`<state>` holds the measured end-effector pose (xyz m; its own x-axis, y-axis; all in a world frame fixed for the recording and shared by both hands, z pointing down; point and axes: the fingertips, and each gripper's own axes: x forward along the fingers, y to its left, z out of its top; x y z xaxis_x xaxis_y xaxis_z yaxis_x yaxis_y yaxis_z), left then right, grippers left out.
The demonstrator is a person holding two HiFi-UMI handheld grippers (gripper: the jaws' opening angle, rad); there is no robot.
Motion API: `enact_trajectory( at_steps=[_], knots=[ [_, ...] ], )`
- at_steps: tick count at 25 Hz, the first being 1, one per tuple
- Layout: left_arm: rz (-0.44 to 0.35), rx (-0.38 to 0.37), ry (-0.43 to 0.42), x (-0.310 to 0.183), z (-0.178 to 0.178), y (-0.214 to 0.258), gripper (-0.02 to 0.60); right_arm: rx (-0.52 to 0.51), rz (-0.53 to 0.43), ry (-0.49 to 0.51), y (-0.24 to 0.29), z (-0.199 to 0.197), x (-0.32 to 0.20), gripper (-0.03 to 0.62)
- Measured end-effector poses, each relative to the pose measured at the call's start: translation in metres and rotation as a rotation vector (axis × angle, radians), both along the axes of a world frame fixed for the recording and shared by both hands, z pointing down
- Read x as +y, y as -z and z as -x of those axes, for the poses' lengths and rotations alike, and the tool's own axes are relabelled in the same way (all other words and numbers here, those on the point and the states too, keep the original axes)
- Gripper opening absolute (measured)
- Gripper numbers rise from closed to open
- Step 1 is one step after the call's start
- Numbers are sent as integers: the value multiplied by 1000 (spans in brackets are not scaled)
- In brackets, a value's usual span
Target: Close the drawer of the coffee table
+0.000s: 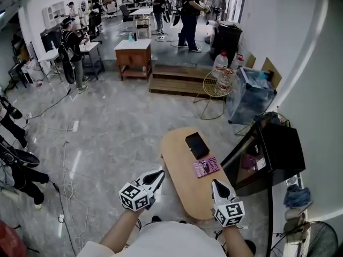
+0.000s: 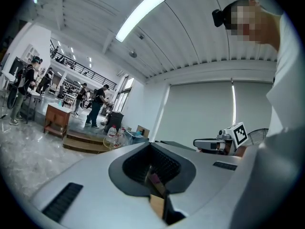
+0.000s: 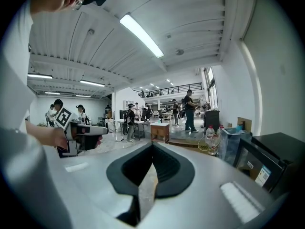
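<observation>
The oval wooden coffee table (image 1: pixel 185 183) lies just ahead of me in the head view, with a black box (image 1: pixel 197 145) and a pink booklet (image 1: pixel 206 167) on its top. Its drawer is not visible in any view. My left gripper (image 1: pixel 160 174) hovers over the floor beside the table's near left edge, jaws together and empty. My right gripper (image 1: pixel 215 183) hangs over the table's near right end, jaws also together with nothing in them. Both point roughly level into the room. The left gripper view shows the right gripper (image 2: pixel 223 142); the right gripper view shows the left gripper (image 3: pixel 81 130).
A black cabinet (image 1: pixel 276 151) stands right of the table. Beyond are a wire side table with a water bottle (image 1: pixel 220 82), a translucent bin (image 1: pixel 249 96), a low wooden platform (image 1: pixel 177 79) and a wooden cabinet (image 1: pixel 134 55). Cables (image 1: pixel 65 159) trail on the floor at left; people stand at the left and back.
</observation>
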<state>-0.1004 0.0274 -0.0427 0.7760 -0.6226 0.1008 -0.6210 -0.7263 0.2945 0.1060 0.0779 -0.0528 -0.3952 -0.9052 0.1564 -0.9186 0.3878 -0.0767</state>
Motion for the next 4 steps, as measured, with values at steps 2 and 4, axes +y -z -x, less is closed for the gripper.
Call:
enact_trajectory(
  at_steps=[2, 4],
  knots=[
    [-1, 2, -1, -1, -2, 0, 8, -3, -3, -8, 0, -4, -1, 11],
    [-3, 2, -2, -3, -3, 0, 8, -6, -6, -17, 1, -7, -2, 11]
  ],
)
